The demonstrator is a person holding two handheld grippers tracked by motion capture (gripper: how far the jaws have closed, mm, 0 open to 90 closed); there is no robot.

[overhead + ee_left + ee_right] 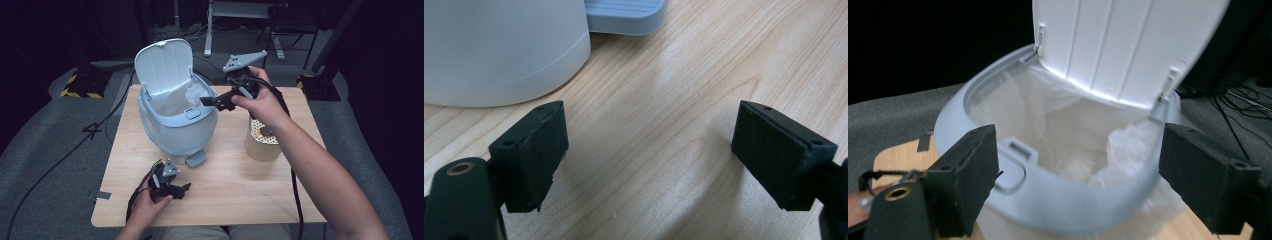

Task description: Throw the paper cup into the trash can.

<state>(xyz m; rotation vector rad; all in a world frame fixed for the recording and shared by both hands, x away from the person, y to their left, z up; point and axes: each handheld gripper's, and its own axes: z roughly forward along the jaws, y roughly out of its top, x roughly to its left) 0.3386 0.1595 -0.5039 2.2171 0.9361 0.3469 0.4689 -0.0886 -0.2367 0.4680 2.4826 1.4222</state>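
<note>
right tool (207, 102) open over bin (175, 125), lid (164, 65) up

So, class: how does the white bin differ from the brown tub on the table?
The bin is pale blue-white, wide, and open, its lid tipped up and a clear bag lining it. The tub is brown, narrower and lower, with a dotted yellow top. The bin has a pedal; the tub has none. Both stand upright on the table.

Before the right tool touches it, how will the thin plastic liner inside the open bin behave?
The liner looks thin, crumpled and translucent, so it is probably floppy and very light. A pull by the right tool might drag it off the bin rim.
</note>
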